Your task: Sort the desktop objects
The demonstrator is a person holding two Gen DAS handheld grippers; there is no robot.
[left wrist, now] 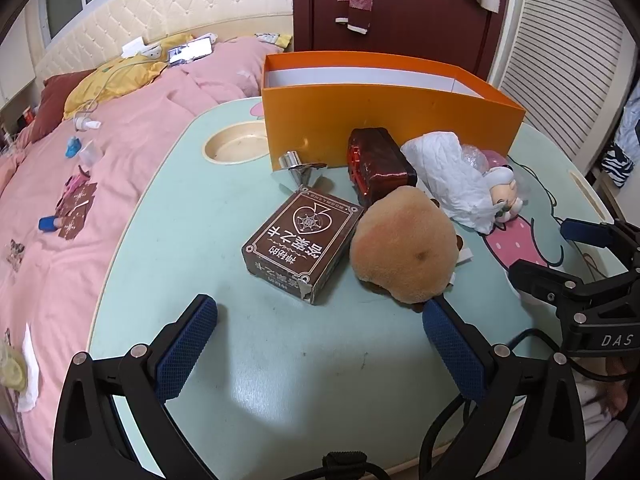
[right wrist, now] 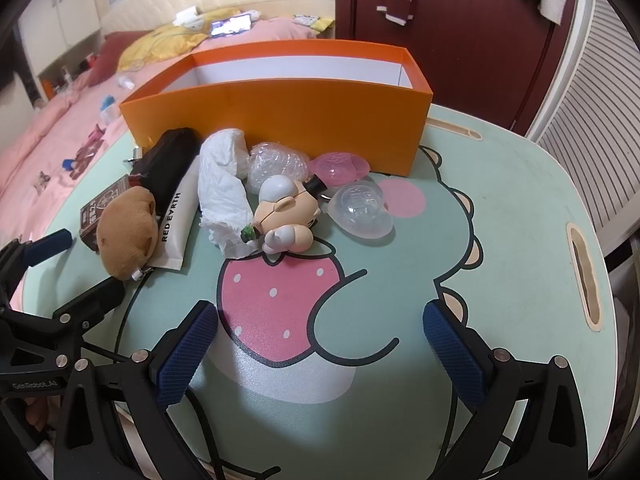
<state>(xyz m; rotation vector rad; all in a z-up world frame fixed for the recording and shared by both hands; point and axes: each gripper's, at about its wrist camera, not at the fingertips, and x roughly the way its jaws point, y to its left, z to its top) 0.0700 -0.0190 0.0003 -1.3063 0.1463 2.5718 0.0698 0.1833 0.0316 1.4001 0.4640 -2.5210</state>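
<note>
I am in a home bedroom, at a small cartoon-printed desk [right wrist: 500,184] set beside a bed [left wrist: 132,128] with pink bedding, a yellow pillow [left wrist: 108,80] and a tufted cream headboard [left wrist: 168,4], with a dark red wardrobe [right wrist: 460,40] hung with clothes behind.

- Mint-green table [right wrist: 500,240] printed with a cartoon strawberry.
- Orange box [right wrist: 288,120] stands at its far side.
- Before the box: dark red case [left wrist: 380,164], crumpled tissue [right wrist: 224,184], figurine [right wrist: 284,216], clear capsule [right wrist: 360,212].
- Left of the box's front: brown card box [left wrist: 300,236], plush toy [left wrist: 404,244].
</note>
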